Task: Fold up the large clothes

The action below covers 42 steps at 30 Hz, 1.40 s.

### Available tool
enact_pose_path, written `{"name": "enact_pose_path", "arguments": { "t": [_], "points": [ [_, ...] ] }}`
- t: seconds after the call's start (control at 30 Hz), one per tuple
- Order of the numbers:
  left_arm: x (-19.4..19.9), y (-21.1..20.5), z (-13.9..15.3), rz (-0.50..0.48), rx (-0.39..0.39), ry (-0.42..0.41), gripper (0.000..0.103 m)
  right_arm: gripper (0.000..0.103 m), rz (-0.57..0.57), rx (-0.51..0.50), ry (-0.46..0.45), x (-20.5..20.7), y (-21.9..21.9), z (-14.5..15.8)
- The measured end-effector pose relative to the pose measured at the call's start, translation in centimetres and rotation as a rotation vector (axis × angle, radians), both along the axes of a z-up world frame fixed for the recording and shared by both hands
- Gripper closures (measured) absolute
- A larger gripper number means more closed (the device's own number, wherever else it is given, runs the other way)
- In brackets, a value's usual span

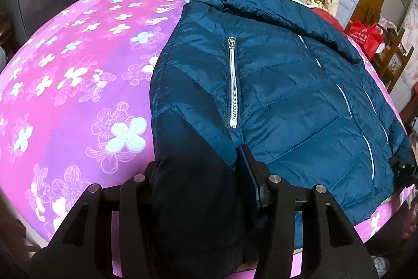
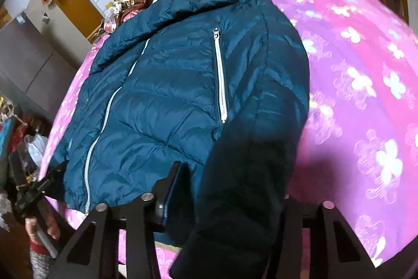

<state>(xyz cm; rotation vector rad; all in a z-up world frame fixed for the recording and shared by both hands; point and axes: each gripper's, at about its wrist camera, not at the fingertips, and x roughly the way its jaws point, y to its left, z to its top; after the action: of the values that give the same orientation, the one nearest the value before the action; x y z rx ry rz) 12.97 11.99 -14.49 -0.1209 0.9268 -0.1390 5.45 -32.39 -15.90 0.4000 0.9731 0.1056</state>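
The left hand-held gripper [image 1: 198,174] clamped the dark sleeve at one side of the teal jacket [image 1: 287,85] on the pink bed [image 1: 65,96]; the right hand-held gripper [image 2: 230,187] gripped the opposite sleeve, the jacket's length running straight ahead from both.

Dark sleeve fabric of the jacket [image 1: 274,85] fills both wrist views' foregrounds, hiding each gripper's fingertips, while the jacket's hem [image 2: 78,203] runs behind the gripper frame.
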Motion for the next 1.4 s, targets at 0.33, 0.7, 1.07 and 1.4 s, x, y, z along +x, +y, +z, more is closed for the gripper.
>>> {"name": "enact_pose_path", "arguments": {
  "t": [0.33, 0.7, 1.07, 1.4],
  "points": [
    [-0.1, -0.6, -0.2, 0.009, 0.041, -0.017, 0.048, 0.059, -0.006, 0.052, -0.043, -0.7, -0.6, -0.2],
    [-0.4, -2.2, 0.1, 0.047, 0.152, 0.005, 0.046, 0.059, 0.033, 0.111, -0.053, -1.5, -1.0, -0.5],
    [-1.2, -4.2, 2.1, 0.070, 0.237, 0.032, 0.082, 0.074, -0.014, 0.135, -0.037, -1.7, -1.4, -0.7],
    [-3.8, -4.1, 6.5, 0.083, 0.188, -0.056, 0.091, 0.084, 0.033, 0.149, -0.038, -2.1, -2.1, 1.3]
  ]
}}
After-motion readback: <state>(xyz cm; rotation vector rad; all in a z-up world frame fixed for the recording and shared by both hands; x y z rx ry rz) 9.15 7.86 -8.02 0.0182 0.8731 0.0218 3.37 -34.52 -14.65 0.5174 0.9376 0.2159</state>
